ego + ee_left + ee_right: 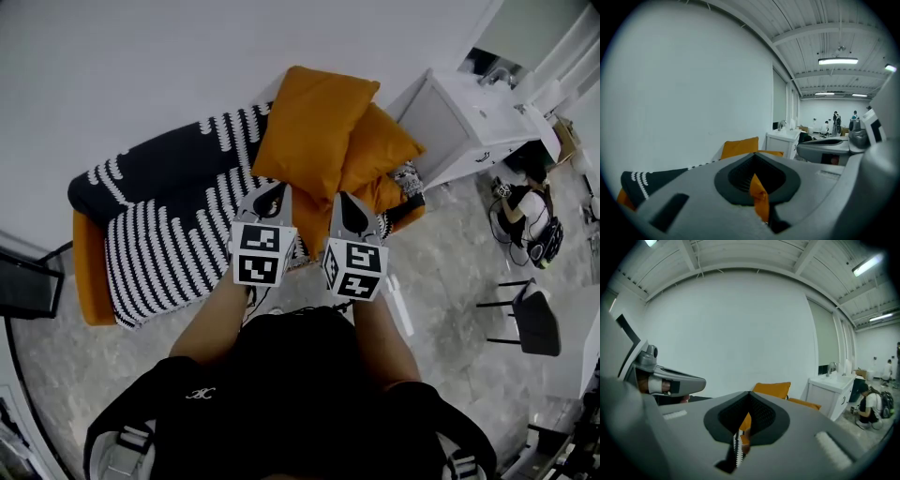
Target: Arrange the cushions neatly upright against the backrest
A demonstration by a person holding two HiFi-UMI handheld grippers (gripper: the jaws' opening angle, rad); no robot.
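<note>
- White wall (141, 56) and pale marbled floor (450, 272) frame an orange sofa (89, 272) draped with a black-and-white striped throw (159, 234). A white cabinet (459, 122) stands just beside its right end.
- Left tongs (272, 199): closed on the lower edge of the orange cushion (309, 122). The left gripper view shows a fold of orange fabric pinched between the jaws.
- Right tongs (354, 214): likewise clamped on that edge, near the other lower corner. Its own view shows orange fabric between the jaws, plus a black-and-white toothed strip that cannot be identified.
- Held cushion: over the right half of the seat, top edge toward the wall, overlapping a second orange cushion (380, 145) slumped at the right end.
- Step in hand, as judged: carrying the gripped cushion to the backrest.
- Next move calls for standing its lower edge on the seat, leaning it flat against the backrest, then opening both tongs together so it does not topple. The second cushion likely needs the same treatment.
</note>
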